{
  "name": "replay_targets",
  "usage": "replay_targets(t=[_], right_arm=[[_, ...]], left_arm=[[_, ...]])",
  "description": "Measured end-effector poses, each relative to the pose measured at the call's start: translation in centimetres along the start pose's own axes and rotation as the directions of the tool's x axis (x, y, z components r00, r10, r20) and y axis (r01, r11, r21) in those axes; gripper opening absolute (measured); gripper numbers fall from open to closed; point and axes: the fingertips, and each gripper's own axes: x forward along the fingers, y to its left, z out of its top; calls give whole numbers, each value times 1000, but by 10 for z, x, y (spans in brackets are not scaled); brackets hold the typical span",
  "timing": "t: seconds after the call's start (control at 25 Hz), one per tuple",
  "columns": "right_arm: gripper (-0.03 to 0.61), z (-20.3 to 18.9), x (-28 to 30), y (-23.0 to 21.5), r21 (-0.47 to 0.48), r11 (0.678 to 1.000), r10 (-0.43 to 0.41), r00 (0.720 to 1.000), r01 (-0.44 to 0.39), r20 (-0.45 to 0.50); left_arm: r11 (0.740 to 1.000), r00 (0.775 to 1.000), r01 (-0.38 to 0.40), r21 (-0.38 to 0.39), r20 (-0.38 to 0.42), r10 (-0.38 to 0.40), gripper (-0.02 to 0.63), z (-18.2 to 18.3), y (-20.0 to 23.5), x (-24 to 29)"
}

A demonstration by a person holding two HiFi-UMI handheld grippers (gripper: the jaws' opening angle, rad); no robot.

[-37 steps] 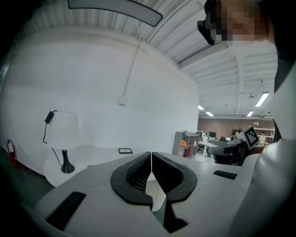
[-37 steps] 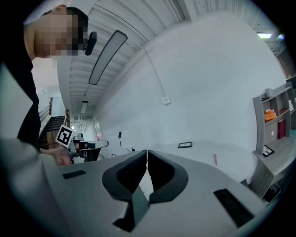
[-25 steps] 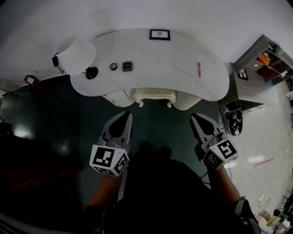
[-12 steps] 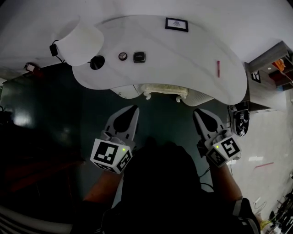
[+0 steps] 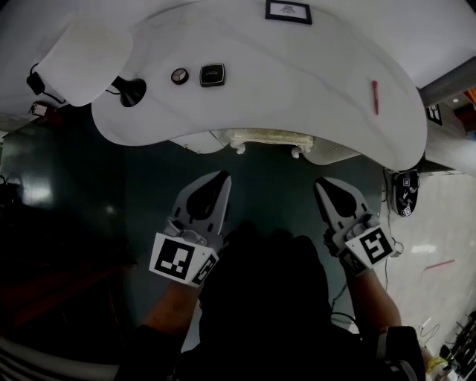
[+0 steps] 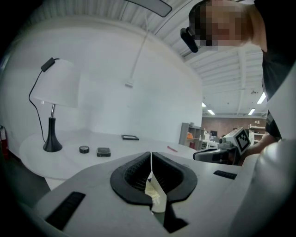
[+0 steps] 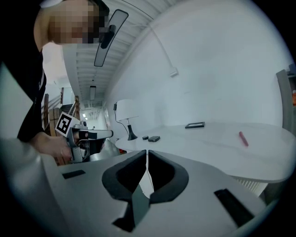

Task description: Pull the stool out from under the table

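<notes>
The stool (image 5: 268, 138) is cream-coloured; only its front edge and two legs show under the white curved table (image 5: 297, 74). My left gripper (image 5: 222, 176) is shut and empty, pointing at the stool's left side a little short of it. My right gripper (image 5: 320, 182) is also shut and empty, just short of the stool's right side. In the left gripper view the left gripper (image 6: 151, 155) has its jaws together, level with the table's edge (image 6: 69, 159). In the right gripper view the right gripper (image 7: 147, 152) is shut too, with the table (image 7: 259, 157) ahead.
On the table stand a white lamp (image 5: 82, 52), a small round thing (image 5: 179, 75), a black square thing (image 5: 212, 74), a picture frame (image 5: 288, 10) and a red pen (image 5: 375, 97). A black device (image 5: 405, 192) lies on the floor at the right. The floor below is dark.
The table and stool have grown larger and slid up the head view. Both grippers, still shut and side by side, now stand closer to the stool's front.
</notes>
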Motion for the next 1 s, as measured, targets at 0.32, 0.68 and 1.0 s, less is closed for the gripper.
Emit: replay_targets(t=[0.32,0.68,1.0], right_arm=[[18,-79,32,-45,11,1000,-3,1000,2,13],[18,-160,72,-92,-3,1000,30,999,-30,39],[20,-254,106,-145,-40,999,8,1000,-7,23]], left_arm=[[999,1000,-22,31,20,22,20,-74,21,47],[1000,999,-25,14,38,24,104,-170,51,97],[999,999,-32,34,11,32,135,-271,82,131]])
